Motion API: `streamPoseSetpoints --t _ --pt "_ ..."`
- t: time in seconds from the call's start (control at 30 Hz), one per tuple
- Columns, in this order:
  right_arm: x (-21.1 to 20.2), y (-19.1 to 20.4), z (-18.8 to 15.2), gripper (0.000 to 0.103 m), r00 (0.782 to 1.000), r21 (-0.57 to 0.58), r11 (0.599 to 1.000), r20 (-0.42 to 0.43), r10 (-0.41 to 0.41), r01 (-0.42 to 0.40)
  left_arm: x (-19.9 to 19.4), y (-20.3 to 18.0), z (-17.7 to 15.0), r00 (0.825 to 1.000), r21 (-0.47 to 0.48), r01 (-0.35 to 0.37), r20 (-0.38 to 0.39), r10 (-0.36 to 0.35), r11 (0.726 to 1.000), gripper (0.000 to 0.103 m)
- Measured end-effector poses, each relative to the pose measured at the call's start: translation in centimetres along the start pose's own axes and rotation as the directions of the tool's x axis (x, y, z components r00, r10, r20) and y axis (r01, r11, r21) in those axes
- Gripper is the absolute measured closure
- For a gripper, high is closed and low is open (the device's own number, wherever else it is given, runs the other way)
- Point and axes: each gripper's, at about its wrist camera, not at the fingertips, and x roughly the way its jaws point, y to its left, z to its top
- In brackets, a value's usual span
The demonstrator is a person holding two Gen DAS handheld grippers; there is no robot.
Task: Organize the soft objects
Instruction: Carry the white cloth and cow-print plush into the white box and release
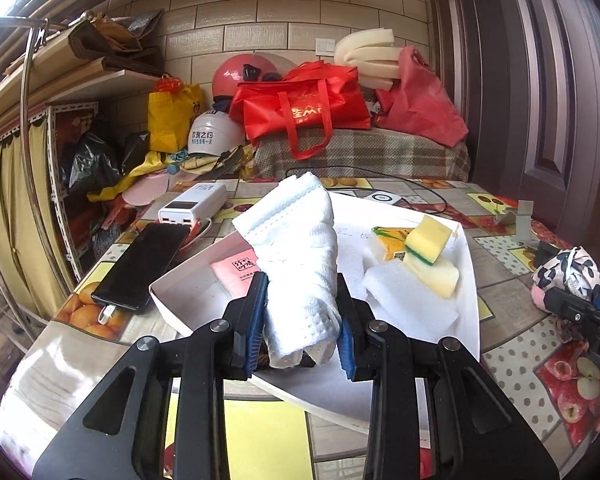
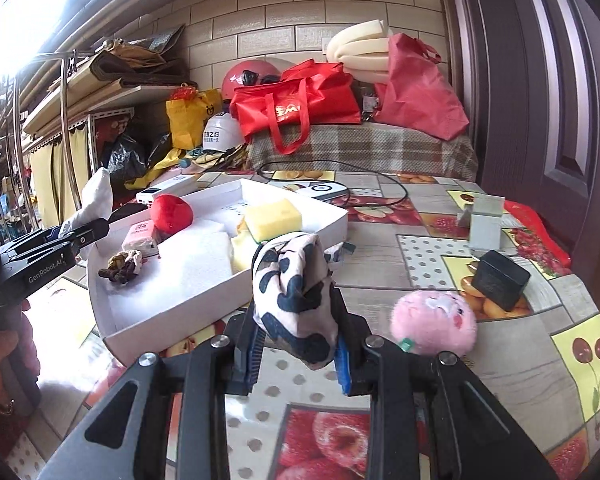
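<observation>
Pink plush (image 2: 434, 326) just beside right gripper (image 2: 300, 354); phone (image 1: 142, 266) beside tray (image 1: 470, 280)

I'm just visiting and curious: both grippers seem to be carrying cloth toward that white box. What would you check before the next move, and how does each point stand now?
1. Left gripper has its towel: ok, clamped between the pads.
2. Right gripper has its spotted cloth: ok, clamped.
3. Towel over the box: ok, it hangs above the box floor.
4. Spotted cloth over the box: not ok, it is at the near wall, outside.
5. Free room in the box: ok, bare white floor beside the sponge and red ball.
6. Pink plush gathered: not ok, it lies on the table.
</observation>
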Motion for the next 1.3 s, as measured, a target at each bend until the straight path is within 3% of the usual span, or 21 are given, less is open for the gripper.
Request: streamPoseSetpoints --t 0.27,0.47,0.8,1.3 --pt "4.2 5.6 1.6 0.074 0.997 -0.056 0.995 -0.016 0.082 -0.083 3.3 -0.1 1.2 0.999 0.034 -0.025 -0.034 0.026 0.999 0.073" --pt "6.8 8.7 2.8 0.074 0.993 -0.101 0.988 -0.033 0.113 -0.116 5.8 0.9 2.0 0.993 -0.016 -0.088 -0.078 0.087 0.996 0.072" --pt "11.4 7.8 4.9 0.074 0.997 -0.013 0.998 -0.056 0.054 -0.055 7.4 1.2 2.5 0.985 -0.028 -0.142 -0.102 0.138 0.99 0.072" --pt "10.9 8.5 5.1 0.069 0.999 -0.04 0.998 -0.026 0.041 -0.042 6.8 1.2 2.5 0.983 -0.031 -0.169 -0.076 0.167 0.985 0.068"
